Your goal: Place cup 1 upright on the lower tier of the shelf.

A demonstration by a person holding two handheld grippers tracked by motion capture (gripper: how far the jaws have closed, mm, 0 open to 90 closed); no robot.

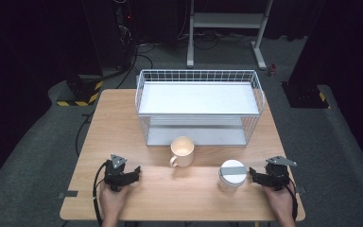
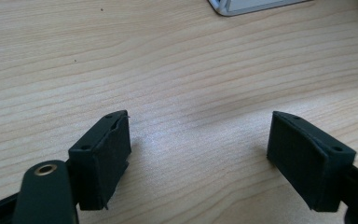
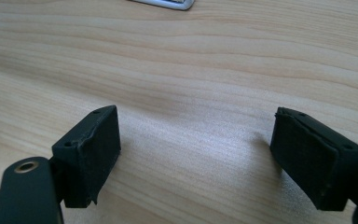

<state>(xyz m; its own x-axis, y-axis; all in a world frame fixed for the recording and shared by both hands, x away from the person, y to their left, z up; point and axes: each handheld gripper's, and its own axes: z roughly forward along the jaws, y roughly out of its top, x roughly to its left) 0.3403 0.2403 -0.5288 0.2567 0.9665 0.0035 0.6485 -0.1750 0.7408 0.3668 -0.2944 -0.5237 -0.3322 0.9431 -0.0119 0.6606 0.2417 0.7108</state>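
Nearest the high camera, two hands come in from the bottom edge, each holding one black two-jaw tool low over the pale wooden surface (image 1: 123, 123). The left tool (image 1: 136, 170) points right, its jaws spread with only bare wood between them. The right tool (image 1: 252, 171) points left, jaws likewise spread and holding nothing, just beside one white round lidded jar (image 1: 232, 175). One cream ceramic mug (image 1: 182, 151) stands between the tools, nearer the one white wire two-tier rack (image 1: 198, 106) at the far side.
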